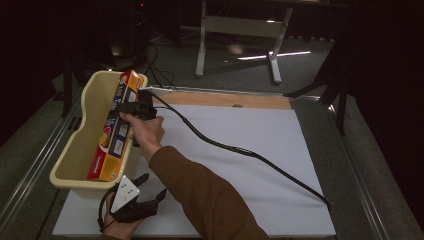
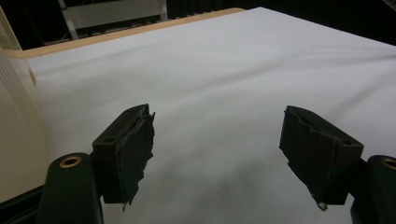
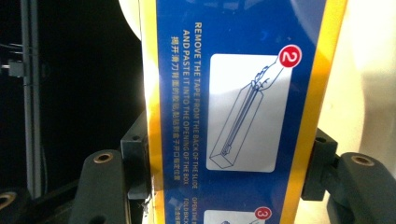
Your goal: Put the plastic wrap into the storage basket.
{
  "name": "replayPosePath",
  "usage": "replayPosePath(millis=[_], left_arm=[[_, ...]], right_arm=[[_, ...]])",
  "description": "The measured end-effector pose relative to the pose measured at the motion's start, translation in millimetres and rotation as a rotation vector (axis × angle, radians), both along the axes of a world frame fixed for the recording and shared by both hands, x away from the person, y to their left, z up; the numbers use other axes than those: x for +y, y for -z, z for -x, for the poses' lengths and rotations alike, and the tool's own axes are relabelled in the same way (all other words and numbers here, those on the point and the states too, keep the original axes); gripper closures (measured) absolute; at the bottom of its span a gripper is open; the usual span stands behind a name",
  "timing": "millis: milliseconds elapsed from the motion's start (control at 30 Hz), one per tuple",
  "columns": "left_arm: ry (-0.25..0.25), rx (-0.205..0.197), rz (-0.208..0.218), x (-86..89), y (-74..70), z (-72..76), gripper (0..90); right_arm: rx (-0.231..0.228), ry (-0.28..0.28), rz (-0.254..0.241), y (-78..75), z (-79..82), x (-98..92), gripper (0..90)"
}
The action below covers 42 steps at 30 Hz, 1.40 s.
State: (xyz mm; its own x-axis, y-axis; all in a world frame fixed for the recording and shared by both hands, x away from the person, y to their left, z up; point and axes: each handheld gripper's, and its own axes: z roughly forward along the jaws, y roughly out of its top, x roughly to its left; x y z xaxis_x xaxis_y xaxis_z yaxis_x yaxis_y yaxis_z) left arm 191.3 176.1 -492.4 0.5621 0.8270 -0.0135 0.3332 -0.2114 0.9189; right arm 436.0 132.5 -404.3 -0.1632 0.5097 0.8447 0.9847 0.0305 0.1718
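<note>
The long blue-and-yellow wrap box [image 1: 114,131] lies inside the cream plastic tub [image 1: 77,145], leaning along its right wall. The right gripper [image 1: 131,111] brackets it, pads barely touching, apparently letting go. The left gripper [image 1: 150,187] rests wide open and empty on the white worktop [image 1: 260,150]. Placement looks nearly done; only withdrawal remains.

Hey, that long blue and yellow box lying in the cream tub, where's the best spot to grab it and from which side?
Grip the box near mid-length, across its narrow width, coming from above: it lies slanted lengthwise in the tub, so only its top and long edges are free. The right gripper straddles it there.
</note>
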Motion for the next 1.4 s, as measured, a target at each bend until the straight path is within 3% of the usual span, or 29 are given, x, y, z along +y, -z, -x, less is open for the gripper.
replayPosePath(millis=[333,633,733,833,967,1133,1267,1333,1400], left_arm=[[-0.002,0.002,-0.002,0.7,-0.1,-0.6,25.5],[-0.002,0.002,-0.005,1.0,-0.4,-0.6,25.4],[0.001,0.003,-0.004,0.9,-0.3,-0.7,25.6],[0.000,0.005,-0.012,-1.0,0.0,-0.6,25.5],[-0.006,0.003,-0.010,0.4,-0.1,-0.8,25.4],[-0.006,0.003,-0.015,-0.4,0.1,-1.0,25.4],[-0.006,0.003,-0.016,-0.5,0.5,-1.3,25.4],[-0.006,0.003,-0.016,-0.6,0.4,-1.4,25.3],[-0.006,0.002,-0.017,-1.0,0.5,-1.5,25.4]], right_arm=[[0.007,0.000,0.056,0.9,-0.6,-0.6,36.4],[-0.003,0.001,0.073,-4.7,1.7,-3.6,32.0],[-0.008,0.005,0.027,-12.7,3.3,-8.6,34.4],[-0.043,-0.006,0.022,-26.8,6.2,-12.9,36.4],[-0.111,-0.032,0.069,-36.6,7.2,-22.8,37.6],[-0.207,-0.115,0.144,-38.6,9.0,-33.5,38.3],[-0.334,-0.151,0.196,-39.8,13.6,-42.1,34.5],[-0.444,-0.171,0.260,-39.7,17.8,-47.4,32.5],[-0.517,-0.196,0.314,-39.3,21.7,-52.0,30.3]])
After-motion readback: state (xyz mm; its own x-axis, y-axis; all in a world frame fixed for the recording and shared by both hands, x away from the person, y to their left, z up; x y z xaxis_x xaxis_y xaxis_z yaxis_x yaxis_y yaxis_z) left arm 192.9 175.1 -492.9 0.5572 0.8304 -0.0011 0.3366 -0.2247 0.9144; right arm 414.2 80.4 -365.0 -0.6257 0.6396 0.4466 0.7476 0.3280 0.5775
